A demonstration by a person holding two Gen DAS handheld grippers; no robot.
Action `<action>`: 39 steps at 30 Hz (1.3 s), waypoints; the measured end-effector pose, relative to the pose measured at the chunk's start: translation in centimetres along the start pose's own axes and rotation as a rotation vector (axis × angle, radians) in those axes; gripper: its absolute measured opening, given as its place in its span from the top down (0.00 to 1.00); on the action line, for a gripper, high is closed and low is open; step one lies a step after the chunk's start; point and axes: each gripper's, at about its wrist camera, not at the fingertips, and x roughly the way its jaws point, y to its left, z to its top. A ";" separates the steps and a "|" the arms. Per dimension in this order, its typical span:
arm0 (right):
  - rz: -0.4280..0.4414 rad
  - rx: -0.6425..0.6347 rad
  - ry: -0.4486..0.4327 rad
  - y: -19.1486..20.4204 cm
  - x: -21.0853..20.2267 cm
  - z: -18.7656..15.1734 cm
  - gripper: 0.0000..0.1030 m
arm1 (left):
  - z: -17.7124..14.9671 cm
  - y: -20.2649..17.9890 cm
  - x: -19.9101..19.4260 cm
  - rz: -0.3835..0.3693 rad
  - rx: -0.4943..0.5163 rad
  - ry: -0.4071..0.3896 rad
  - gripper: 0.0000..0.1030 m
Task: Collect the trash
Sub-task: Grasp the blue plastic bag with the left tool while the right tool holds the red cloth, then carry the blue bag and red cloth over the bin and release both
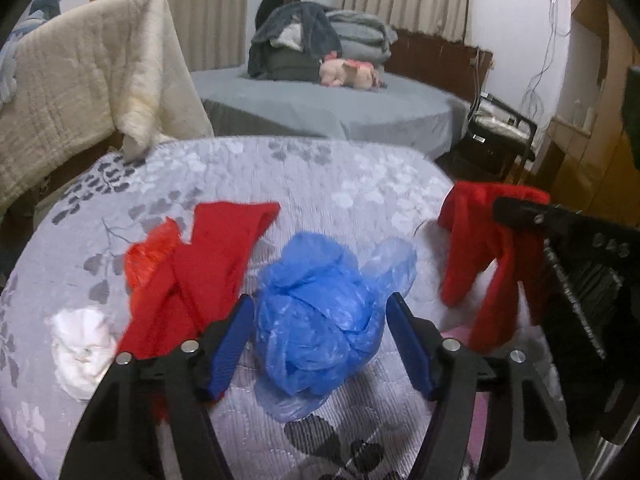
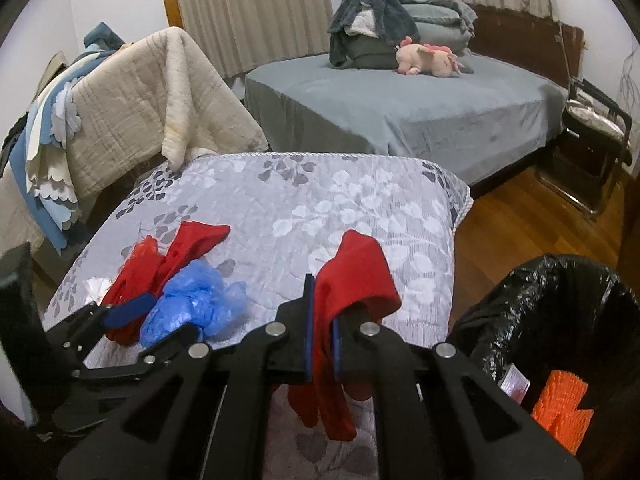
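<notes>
A crumpled blue plastic bag (image 1: 320,312) lies on the grey floral quilt (image 1: 320,176). My left gripper (image 1: 320,300) is open around it, one blue pad on each side, close to the plastic without squeezing it. Left of the bag lie a red cloth (image 1: 216,248), a crumpled red plastic bag (image 1: 148,256) and a white paper wad (image 1: 84,348). My right gripper (image 2: 320,344) is shut on a second red cloth (image 2: 352,276), which hangs down over the quilt's right side. The right wrist view also shows the left gripper (image 2: 174,316) at the blue bag (image 2: 192,300).
A bin lined with a black bag (image 2: 560,304) stands on the wooden floor to the right of the bed, with an orange item (image 2: 560,408) inside. A cream blanket (image 2: 140,100) hangs at the left. A grey bed (image 2: 400,100) with a pink plush toy is behind.
</notes>
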 end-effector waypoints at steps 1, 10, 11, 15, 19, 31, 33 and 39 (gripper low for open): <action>0.002 0.004 0.001 -0.1 0.0 -0.1 0.94 | 0.0 0.0 0.3 0.002 -0.002 0.014 0.35; 0.019 0.024 -0.013 -0.4 -1.1 -0.1 0.94 | 0.2 -0.8 0.8 -0.006 -0.007 0.040 0.54; 0.020 0.025 -0.020 -0.4 -1.4 0.0 0.94 | 0.4 -0.9 0.5 -0.009 -0.010 0.031 0.55; 0.023 0.021 -0.044 -0.4 -2.6 0.5 0.94 | 1.5 -1.4 -1.0 -0.015 -0.003 -0.013 0.56; 0.025 0.017 -0.072 -0.2 -4.0 1.0 0.94 | 2.7 -1.8 -2.6 -0.022 -0.005 -0.045 0.56; 0.007 0.000 -0.166 -0.9 -9.7 2.1 0.94 | 4.8 -3.7 -6.6 -0.039 0.005 -0.110 0.56; -0.001 0.002 -0.173 -1.2 -10.5 1.9 0.94 | 5.0 -4.3 -7.1 -0.049 0.011 -0.118 0.56; -0.035 0.009 -0.189 -2.6 -13.0 1.0 0.94 | 5.2 -6.7 -8.6 -0.090 0.028 -0.140 0.56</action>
